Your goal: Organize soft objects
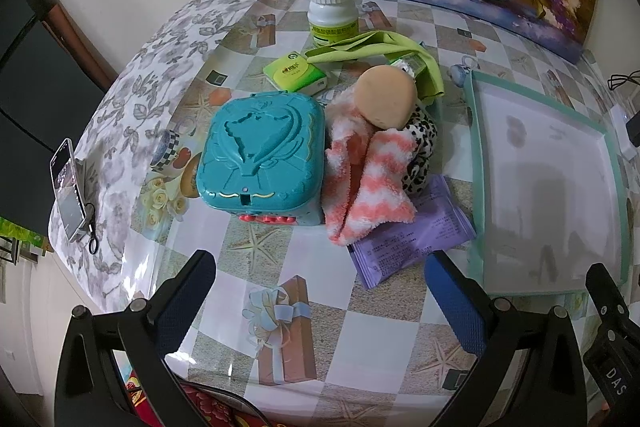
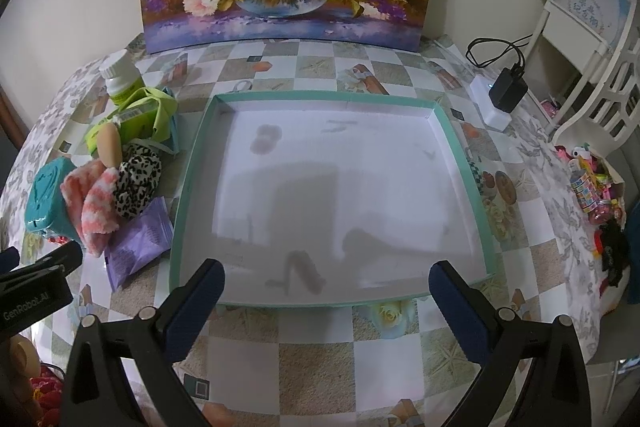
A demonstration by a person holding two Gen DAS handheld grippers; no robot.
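A pile of soft things lies left of the tray: a pink-and-white fuzzy cloth [image 1: 370,179] [image 2: 96,203], a leopard-print fabric piece [image 1: 420,155] [image 2: 136,179], a beige sponge puff [image 1: 386,97] [image 2: 110,145] on top, and a lime green cloth [image 1: 384,47] [image 2: 148,115] behind. The shallow teal-rimmed tray [image 1: 478,163] [image 2: 192,171] has a white floor with nothing in it. My left gripper [image 1: 320,279] is open, hovering short of the pile. My right gripper [image 2: 326,283] is open at the tray's near rim.
A teal plastic toy box [image 1: 260,155] stands against the pile's left side, a purple packet [image 1: 416,231] lies under its near edge. A white pill bottle [image 1: 332,11] and green tissue pack [image 1: 294,71] sit behind. A phone [image 1: 68,191] lies far left; a charger [image 2: 508,91] right.
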